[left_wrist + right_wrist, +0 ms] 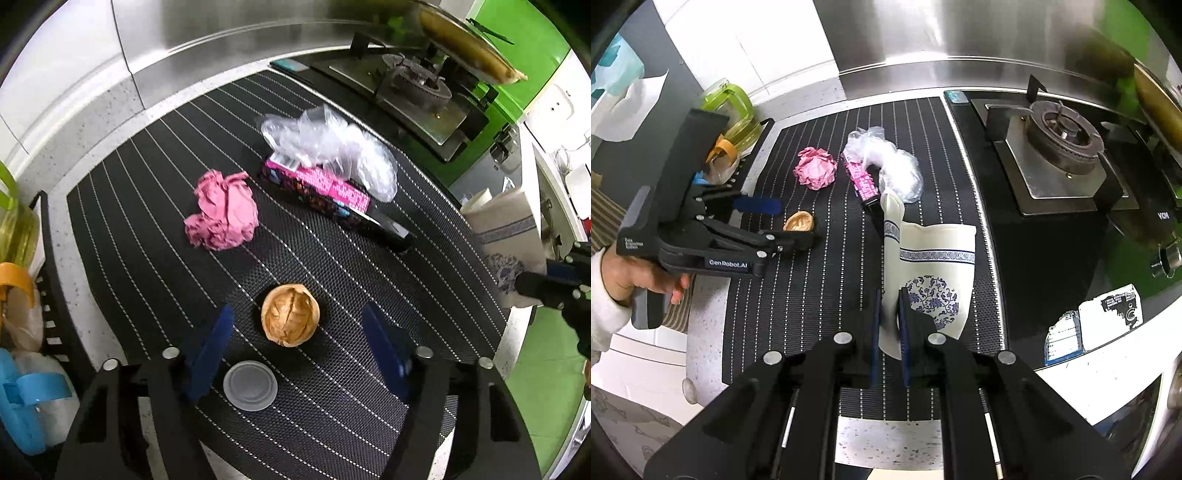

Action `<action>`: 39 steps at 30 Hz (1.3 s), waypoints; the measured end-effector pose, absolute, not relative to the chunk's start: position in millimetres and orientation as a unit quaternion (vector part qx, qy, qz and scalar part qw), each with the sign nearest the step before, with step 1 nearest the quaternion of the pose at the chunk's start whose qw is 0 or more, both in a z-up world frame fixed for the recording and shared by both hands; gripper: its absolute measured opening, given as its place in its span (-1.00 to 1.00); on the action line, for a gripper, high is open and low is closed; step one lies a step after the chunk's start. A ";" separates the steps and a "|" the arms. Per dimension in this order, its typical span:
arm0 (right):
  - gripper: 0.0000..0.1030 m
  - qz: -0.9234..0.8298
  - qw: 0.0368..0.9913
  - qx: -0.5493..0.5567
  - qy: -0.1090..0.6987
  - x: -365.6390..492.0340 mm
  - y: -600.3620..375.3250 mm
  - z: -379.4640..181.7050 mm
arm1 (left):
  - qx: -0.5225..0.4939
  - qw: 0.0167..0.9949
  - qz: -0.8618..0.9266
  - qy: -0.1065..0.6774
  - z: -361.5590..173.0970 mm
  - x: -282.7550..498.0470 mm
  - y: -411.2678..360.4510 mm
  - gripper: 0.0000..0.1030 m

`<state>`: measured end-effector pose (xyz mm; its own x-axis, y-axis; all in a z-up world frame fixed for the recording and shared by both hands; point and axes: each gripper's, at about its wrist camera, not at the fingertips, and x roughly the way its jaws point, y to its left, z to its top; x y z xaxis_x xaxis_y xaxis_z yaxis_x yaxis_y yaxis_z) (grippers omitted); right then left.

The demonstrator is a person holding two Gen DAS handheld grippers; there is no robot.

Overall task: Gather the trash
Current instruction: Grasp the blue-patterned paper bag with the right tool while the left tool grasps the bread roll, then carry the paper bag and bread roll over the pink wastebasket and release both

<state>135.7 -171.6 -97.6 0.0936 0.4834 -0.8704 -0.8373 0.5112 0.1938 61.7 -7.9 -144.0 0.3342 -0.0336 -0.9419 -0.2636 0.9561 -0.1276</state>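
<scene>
- The right gripper (889, 325) is clamped tight on the edge of a white paper bag (932, 266) with blue flower print; the bag stands open-mouthed over the right part of the striped mat (798, 314), and what is inside it cannot be seen.
- The left gripper (295, 328) points steeply down with its jaws partly apart, one blue pad on each side of a brown walnut shell (290, 314); the pads do not touch it.
- Just beside the shell, toward the near edge of the mat, lies a clear round lid (250, 385).
- Further toward the back edge lie a crumpled pink paper (222, 211), a pink printed box (325, 190) and crumpled clear plastic (332, 147) resting on the box.
- A gas stove (1060, 147) sits on the surface to the right of the mat.
- At the left edge stand a green jug (733, 110) and a rack with bags in it.
</scene>
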 end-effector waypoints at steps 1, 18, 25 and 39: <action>-0.82 0.460 0.717 -0.179 0.491 136.1 -172.2 -97.9 | -0.130 0.806 0.072 0.573 -145.6 61.7 -8.3 0.33; -0.82 0.437 0.741 -0.151 0.487 134.9 -191.3 -85.2 | -0.113 0.809 0.049 0.575 -133.3 60.3 -20.0 -0.36; -0.82 0.368 0.790 -0.100 0.480 117.9 -243.2 -58.4 | -0.059 0.845 -0.038 0.530 -73.7 58.1 -64.6 -0.36; -0.82 0.109 0.869 0.010 0.482 35.4 -447.4 -43.5 | 0.045 0.834 -0.264 0.483 -30.6 67.5 -236.9 -0.36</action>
<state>35.4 -447.4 -43.5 0.5113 0.1988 -0.8361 -0.1795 0.9761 0.1223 67.5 -236.9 -30.6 0.3949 -0.3966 -0.8287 0.4837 0.8566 -0.1794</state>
